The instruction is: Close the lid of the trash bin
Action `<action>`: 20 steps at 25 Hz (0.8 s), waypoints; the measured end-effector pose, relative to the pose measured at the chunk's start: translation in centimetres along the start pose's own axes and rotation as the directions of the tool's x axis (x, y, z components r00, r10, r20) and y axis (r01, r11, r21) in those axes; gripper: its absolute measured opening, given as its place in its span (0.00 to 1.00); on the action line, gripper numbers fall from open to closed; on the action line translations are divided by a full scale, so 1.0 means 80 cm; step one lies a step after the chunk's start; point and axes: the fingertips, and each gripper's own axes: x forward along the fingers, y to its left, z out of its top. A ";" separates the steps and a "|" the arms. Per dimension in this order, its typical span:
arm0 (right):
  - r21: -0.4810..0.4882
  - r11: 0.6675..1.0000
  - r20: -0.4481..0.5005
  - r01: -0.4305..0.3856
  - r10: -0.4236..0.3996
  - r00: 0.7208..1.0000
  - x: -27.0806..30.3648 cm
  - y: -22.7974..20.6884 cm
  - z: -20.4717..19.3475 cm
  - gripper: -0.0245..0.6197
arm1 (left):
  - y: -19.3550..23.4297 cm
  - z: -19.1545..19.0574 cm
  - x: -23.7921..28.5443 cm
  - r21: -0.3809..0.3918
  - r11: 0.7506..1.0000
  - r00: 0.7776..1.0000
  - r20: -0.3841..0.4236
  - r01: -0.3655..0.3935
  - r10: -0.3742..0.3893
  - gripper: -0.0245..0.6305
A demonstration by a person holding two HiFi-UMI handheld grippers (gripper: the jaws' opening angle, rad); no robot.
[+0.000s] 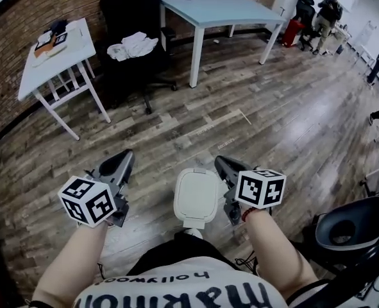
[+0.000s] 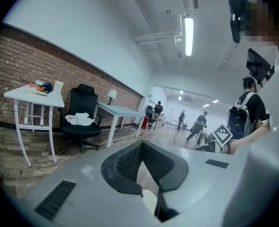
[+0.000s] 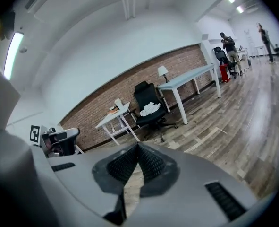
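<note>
Showing clearly in head view only: lid point(image 1: 195, 196)

Seen from above, the trash bin point(image 1: 195, 197) hides its own body. Items on the small white table point(image 1: 45, 76) are too small to identify. The person's printed shirt point(image 1: 176, 290) is cut off at the bottom edge.

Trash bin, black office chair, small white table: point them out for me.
trash bin point(image 1: 195, 196), head view, middle of its lid.
black office chair point(image 1: 126, 8), head view, backrest.
small white table point(image 1: 48, 69), head view, bare tabletop.
</note>
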 end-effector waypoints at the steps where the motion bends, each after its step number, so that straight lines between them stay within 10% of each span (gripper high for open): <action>1: -0.008 1.000 -0.004 0.006 -0.006 1.000 -0.004 0.000 -0.002 0.05 | -0.001 -0.002 -0.001 -0.009 1.000 1.000 -0.001 -0.003 0.003 0.05; 20: -0.071 0.997 -0.008 -0.007 0.007 1.000 0.011 0.010 0.000 0.05 | 0.021 -0.021 -0.013 -0.032 0.998 0.998 -0.044 -0.050 0.048 0.05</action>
